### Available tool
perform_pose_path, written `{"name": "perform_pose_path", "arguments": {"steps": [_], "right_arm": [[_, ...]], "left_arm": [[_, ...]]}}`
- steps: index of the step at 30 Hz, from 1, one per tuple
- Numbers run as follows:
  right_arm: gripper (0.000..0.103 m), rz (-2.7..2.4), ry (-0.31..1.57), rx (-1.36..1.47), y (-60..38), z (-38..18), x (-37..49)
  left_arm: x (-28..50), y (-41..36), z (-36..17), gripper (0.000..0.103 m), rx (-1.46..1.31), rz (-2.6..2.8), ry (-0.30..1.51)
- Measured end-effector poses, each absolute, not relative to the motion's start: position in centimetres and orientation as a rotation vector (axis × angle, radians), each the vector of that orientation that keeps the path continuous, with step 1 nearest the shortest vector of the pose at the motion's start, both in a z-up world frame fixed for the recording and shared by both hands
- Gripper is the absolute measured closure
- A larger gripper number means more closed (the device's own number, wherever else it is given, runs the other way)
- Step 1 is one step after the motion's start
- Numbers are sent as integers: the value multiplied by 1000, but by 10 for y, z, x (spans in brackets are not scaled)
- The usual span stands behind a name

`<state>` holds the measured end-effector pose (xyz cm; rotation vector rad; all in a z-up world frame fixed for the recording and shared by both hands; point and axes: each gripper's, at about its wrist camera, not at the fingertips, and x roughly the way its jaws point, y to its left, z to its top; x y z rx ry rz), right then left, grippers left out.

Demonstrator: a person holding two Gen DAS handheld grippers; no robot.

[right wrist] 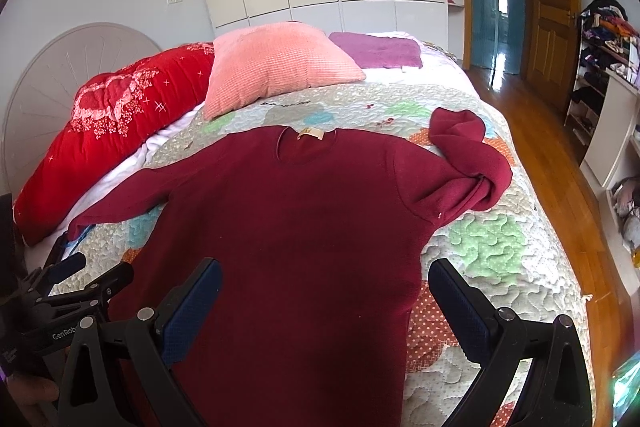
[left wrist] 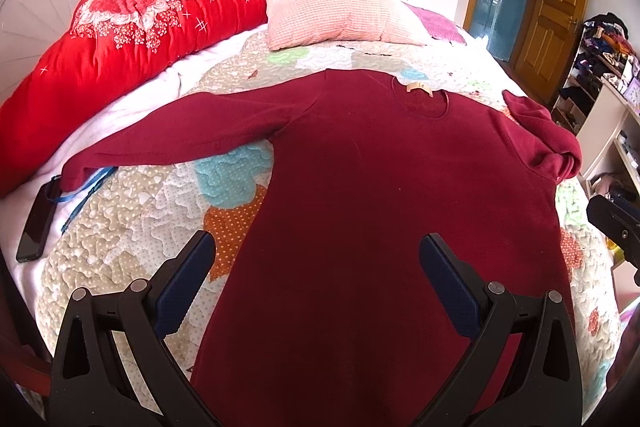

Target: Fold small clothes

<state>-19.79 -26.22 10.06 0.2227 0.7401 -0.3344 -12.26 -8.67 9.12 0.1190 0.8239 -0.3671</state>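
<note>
Maroon sweater [left wrist: 360, 195] lies flat, front down, on quilted bed [left wrist: 132, 227] | one sleeve stretched out, the other bunched near the bed edge | left gripper [left wrist: 318, 269] spread wide, empty, above the hem, apparently not touching | right gripper [right wrist: 326, 291] likewise released | phone [left wrist: 38, 223] beside the outstretched cuff.

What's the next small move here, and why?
Probably send the right tongs to the bunched right sleeve and pull it out flat. The maroon sweater lies face up on the quilt with its left sleeve already stretched straight, while the right one is doubled back on itself. Both tongs are open and hold nothing.
</note>
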Motion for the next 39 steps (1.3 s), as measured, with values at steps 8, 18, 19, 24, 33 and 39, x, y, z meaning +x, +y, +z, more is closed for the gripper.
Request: {"name": "perform_pose_path", "arguments": {"steps": [8, 18, 19, 24, 33, 39], "right_arm": [[1, -335, 757, 220, -258, 94, -190], [1, -335, 763, 229, -257, 88, -184], [1, -334, 766, 231, -258, 87, -183], [1, -330, 775, 245, -258, 81, -181], [1, -312, 784, 235, -253, 76, -176], [1, -306, 790, 236, -252, 73, -172]], "left_arm": [[-116, -84, 85, 1, 118, -356, 834], [-112, -82, 80, 1, 116, -347, 839], [-112, -83, 79, 1, 117, -347, 839], [-111, -85, 77, 1, 116, -351, 844], [-109, -87, 73, 1, 109, -360, 853], [-106, -85, 71, 1, 107, -350, 856]]}}
